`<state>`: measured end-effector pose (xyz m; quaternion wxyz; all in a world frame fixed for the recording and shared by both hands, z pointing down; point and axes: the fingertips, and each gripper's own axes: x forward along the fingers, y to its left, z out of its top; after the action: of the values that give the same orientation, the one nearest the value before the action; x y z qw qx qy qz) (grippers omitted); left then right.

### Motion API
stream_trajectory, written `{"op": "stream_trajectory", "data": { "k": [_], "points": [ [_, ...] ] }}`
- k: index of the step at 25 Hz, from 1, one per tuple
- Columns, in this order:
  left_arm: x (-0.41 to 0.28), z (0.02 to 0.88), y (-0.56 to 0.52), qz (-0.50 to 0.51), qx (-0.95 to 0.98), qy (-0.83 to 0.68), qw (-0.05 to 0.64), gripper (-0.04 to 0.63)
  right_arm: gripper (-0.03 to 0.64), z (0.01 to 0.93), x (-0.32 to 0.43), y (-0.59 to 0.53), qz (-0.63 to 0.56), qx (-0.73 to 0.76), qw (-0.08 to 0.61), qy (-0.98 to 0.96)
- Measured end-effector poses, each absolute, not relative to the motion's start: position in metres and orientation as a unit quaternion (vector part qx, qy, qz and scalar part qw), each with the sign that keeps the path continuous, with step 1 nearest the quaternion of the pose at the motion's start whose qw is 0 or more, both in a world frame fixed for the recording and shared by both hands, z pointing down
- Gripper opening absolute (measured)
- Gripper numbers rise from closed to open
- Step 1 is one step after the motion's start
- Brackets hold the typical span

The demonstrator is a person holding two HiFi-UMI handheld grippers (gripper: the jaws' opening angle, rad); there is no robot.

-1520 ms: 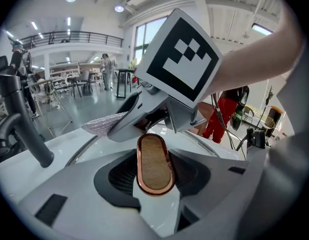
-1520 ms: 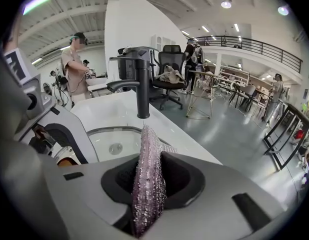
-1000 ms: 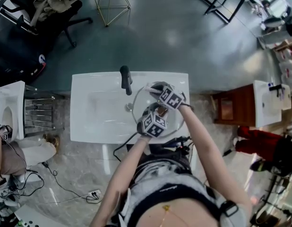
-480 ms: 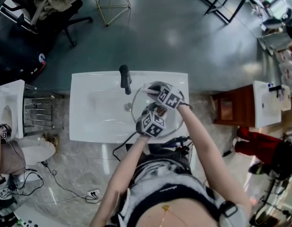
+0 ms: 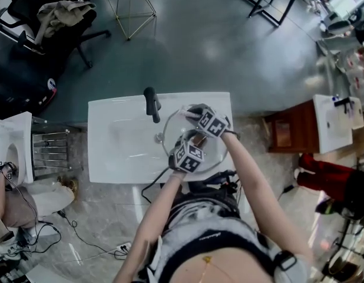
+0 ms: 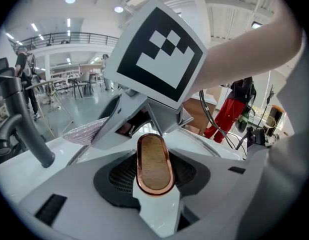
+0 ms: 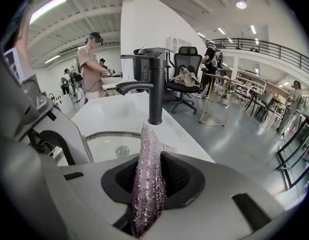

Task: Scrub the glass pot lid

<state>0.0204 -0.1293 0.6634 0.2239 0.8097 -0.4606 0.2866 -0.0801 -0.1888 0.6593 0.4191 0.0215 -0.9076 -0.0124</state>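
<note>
The round glass pot lid (image 5: 217, 153) lies over the right half of the white sink (image 5: 120, 140). My left gripper (image 6: 154, 178) is shut on the lid's handle (image 6: 153, 159), an oval wooden knob with a copper rim. In the head view the left gripper (image 5: 192, 141) sits at the lid's middle and my right gripper (image 5: 194, 114) at its far rim. The right gripper (image 7: 150, 182) is shut on a silvery mesh scrub cloth (image 7: 147, 156), which stands up between its jaws. The lid's rim (image 7: 107, 134) shows below the cloth, beside the black faucet (image 7: 154, 84).
The faucet (image 5: 150, 104) rises at the sink's back edge, left of the lid. The drain (image 7: 122, 150) shows through the glass. A wooden cabinet (image 5: 285, 133) and a second basin (image 5: 332, 122) stand to the right, an office chair (image 5: 49, 16) at far left. Cables lie on the floor.
The head view has shifted slightly. Both grippers stay over the lid with the same holds.
</note>
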Motion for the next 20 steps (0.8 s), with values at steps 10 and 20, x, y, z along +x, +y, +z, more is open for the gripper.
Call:
{"op": "stream_trajectory", "data": {
  "k": [10, 20],
  "points": [
    [0.021, 0.659, -0.130, 0.288, 0.811, -0.457, 0.224, 0.172, 0.092, 0.655, -0.049, -0.200, 0.023, 0.068, 0.399, -0.914],
    [0.022, 0.661, -0.130, 0.286, 0.812, -0.457, 0.225, 0.172, 0.092, 0.656, -0.022, -0.206, 0.045, 0.118, 0.384, -0.915]
  ]
}}
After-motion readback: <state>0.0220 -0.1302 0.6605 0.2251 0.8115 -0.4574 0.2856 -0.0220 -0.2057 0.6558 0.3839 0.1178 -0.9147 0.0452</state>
